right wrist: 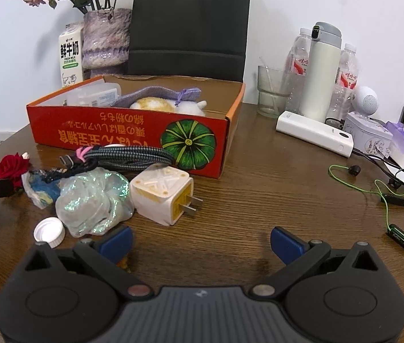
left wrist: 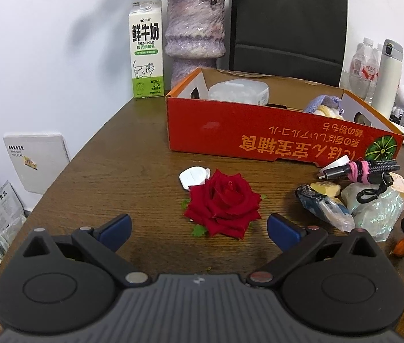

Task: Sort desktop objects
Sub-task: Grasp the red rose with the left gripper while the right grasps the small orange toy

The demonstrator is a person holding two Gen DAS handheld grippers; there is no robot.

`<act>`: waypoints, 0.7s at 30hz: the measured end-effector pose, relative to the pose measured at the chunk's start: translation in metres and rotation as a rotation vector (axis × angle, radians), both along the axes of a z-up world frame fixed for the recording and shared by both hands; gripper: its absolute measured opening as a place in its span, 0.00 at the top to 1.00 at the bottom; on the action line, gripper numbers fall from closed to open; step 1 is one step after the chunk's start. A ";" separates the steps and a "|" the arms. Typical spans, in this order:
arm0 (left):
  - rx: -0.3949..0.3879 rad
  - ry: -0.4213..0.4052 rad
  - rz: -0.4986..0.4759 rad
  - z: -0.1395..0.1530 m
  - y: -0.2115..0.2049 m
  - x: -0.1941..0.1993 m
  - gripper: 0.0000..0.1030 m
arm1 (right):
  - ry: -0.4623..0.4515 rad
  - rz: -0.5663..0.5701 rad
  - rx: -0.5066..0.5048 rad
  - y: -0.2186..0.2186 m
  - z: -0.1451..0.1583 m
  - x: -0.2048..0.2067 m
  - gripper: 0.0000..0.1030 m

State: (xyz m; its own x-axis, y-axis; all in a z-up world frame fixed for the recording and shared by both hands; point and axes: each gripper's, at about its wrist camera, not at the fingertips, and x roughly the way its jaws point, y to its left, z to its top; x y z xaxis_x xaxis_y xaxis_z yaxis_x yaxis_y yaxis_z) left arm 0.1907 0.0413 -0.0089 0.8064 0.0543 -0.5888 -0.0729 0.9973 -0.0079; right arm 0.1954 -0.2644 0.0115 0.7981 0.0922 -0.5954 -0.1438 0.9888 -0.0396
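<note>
Pick phase, nothing gripped yet. Left claw (left wrist: 199,228) is spread wide and empty, low over the wooden surface (left wrist: 116,171). The rose (left wrist: 223,204) lies just ahead of it, centred on the gap between the blue pads. Right claw (right wrist: 200,243) is also wide and empty; the plug adapter (right wrist: 163,197) sits just ahead and left of it, prongs pointing right.

Judgement: rose is the left claw's target, and the red box (left wrist: 259,131) beyond it is the drop point, since it already holds a clear plastic case (left wrist: 239,91) and a knitted pouch with a soft toy.

Next move, as I read it: push the left claw forward so the pads straddle the bloom, close gently, lift, carry over the near box wall.

Materials:
- Rose: soft layered petals, crushable, small green leaves underneath. Light squeeze only.
- White cap-like piece (left wrist: 193,177): hard plastic, touching the rose on the far side. Could get dragged along.
- Adapter: rigid cream cube with yellow trim, flat faces, easy grip.
- Crinkly iridescent bag (right wrist: 93,200): left of the adapter, slippery, shapeless.
- Braided cable (right wrist: 124,155): bundled with a pink tie, resting on the pile against the box front.
- White bottle cap (right wrist: 49,232): ridged, just ahead of the right claw's left pad.
- Box: corrugated card, open top, low walls.
</note>
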 end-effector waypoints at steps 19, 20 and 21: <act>0.008 -0.021 -0.016 0.004 -0.005 0.007 0.06 | 0.044 0.194 0.014 0.035 0.005 -0.026 0.58; -0.005 -0.018 -0.019 0.004 -0.004 0.008 0.06 | 0.047 0.193 0.025 0.034 0.005 -0.025 0.67; -0.011 -0.015 -0.020 0.004 -0.004 0.009 0.06 | 0.052 0.195 0.038 0.032 0.005 -0.024 0.77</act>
